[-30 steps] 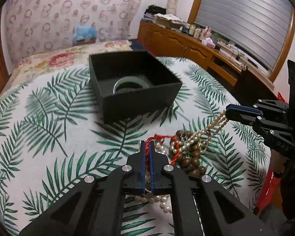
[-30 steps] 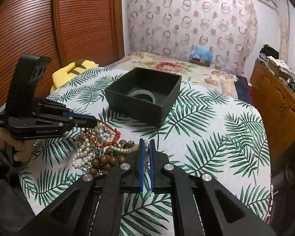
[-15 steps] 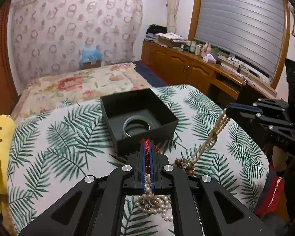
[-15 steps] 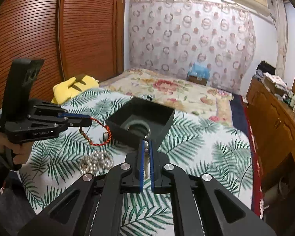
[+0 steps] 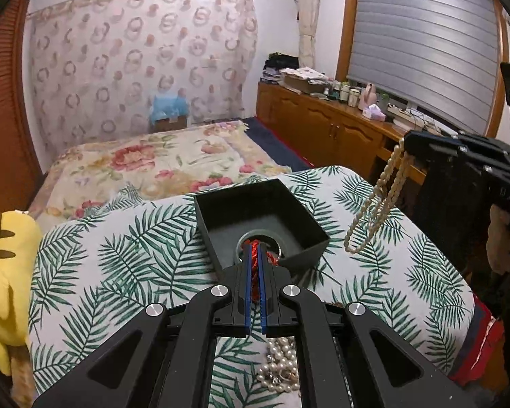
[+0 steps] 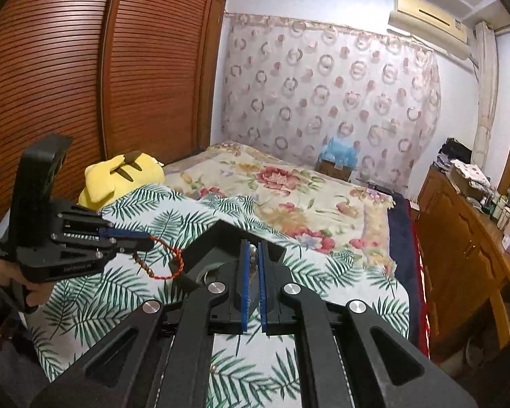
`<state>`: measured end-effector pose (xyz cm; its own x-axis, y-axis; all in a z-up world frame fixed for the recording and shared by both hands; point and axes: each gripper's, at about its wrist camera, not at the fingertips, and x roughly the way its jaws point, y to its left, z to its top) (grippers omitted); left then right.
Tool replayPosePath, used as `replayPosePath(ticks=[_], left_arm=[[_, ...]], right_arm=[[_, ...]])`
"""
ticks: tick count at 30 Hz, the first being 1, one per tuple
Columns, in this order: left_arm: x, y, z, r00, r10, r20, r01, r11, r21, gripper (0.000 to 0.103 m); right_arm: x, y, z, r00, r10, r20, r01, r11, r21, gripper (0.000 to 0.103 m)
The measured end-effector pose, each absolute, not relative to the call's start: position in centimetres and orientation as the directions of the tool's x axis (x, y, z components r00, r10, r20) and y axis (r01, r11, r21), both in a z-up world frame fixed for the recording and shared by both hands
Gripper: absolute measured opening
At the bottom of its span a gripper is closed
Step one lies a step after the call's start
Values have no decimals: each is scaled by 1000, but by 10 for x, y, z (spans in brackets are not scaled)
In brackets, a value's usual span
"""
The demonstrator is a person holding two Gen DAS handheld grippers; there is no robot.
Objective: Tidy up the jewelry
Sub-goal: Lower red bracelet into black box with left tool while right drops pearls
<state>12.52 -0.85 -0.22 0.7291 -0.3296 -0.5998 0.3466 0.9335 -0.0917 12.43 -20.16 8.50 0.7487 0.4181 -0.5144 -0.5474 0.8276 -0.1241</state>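
Jewelry: the red cord bracelet and the pearl strand hang in the air above the black box on the palm-print worktop; more pearls lie below. Both pieces are judged light, limp and prone to tangle, best taken by a short bight. The left tongs are pressed together on the cord; the right tongs pinch the strand's beads.

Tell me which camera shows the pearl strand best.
Left wrist view: the pearl strand hangs in full from the right gripper, clear of the black box. Right wrist view shows only a few beads between its own fingers.
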Motion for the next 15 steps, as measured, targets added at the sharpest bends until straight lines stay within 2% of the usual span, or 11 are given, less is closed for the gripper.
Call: replayPosePath(ticks=[15], left_arm=[[155,-4,0,745,-304,-594,322,943,-79,2]], right_arm=[[181,-164,83,742,398,-540,-557,814,-164,5]])
